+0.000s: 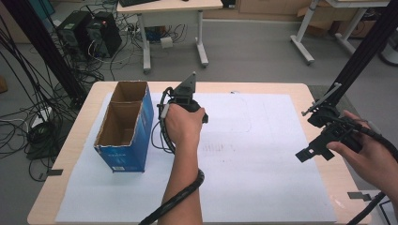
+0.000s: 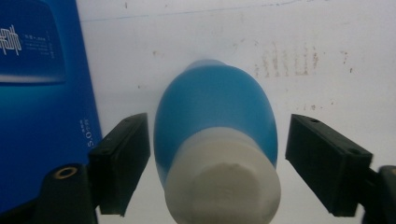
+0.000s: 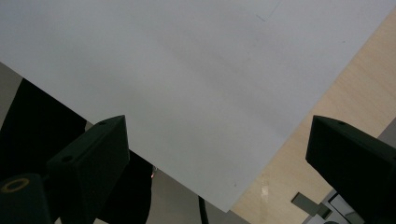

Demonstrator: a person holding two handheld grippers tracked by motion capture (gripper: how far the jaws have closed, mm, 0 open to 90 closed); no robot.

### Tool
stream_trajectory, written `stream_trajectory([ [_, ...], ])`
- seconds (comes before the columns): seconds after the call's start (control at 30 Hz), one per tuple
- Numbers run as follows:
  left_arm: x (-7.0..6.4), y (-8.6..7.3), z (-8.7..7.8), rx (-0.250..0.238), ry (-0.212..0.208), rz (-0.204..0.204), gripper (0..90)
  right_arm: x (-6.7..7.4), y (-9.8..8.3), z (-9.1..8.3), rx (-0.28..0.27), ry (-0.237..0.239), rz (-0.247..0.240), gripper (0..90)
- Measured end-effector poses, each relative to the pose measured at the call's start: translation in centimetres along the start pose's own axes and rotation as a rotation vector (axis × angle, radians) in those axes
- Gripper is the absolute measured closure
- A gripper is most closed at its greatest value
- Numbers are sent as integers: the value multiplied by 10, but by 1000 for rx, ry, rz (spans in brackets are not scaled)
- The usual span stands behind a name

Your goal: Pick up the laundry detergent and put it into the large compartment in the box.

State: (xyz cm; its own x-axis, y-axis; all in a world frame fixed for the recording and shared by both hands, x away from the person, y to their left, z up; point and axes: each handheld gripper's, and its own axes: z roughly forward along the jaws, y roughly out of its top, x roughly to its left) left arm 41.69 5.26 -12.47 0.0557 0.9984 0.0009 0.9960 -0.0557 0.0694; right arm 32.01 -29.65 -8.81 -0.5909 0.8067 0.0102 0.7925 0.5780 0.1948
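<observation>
A blue bottle (image 2: 215, 112) with a white cap (image 2: 222, 182) stands on the white sheet (image 2: 303, 28), seen from above in the left gripper view. My left gripper (image 2: 217, 154) is open, its jaws on either side of the bottle with a narrow gap at each side. In the high view that left gripper (image 1: 187, 105) points down beside the blue cardboard box (image 1: 124, 126), and the hand hides the bottle. My right gripper (image 1: 312, 152) hovers open over the table's right edge, with nothing between its jaws (image 3: 217, 154).
The blue box has an open top with two compartments and stands on the left part of the white sheet (image 1: 263, 154). The wooden table (image 1: 324, 93) borders the sheet. Desks, computers and cables stand on the floor beyond.
</observation>
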Motion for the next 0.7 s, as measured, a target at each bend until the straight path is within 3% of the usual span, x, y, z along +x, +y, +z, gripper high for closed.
stream_trajectory([
  [0.2, -1, -1, 4, 0, 8, 1, 357, 0, 1, 1, 0, 0, 1, 64],
  [0.7, -1, -2, 3, -5, 10, 38, 377, -1, -2, 0, -12, -1, 2, 62],
])
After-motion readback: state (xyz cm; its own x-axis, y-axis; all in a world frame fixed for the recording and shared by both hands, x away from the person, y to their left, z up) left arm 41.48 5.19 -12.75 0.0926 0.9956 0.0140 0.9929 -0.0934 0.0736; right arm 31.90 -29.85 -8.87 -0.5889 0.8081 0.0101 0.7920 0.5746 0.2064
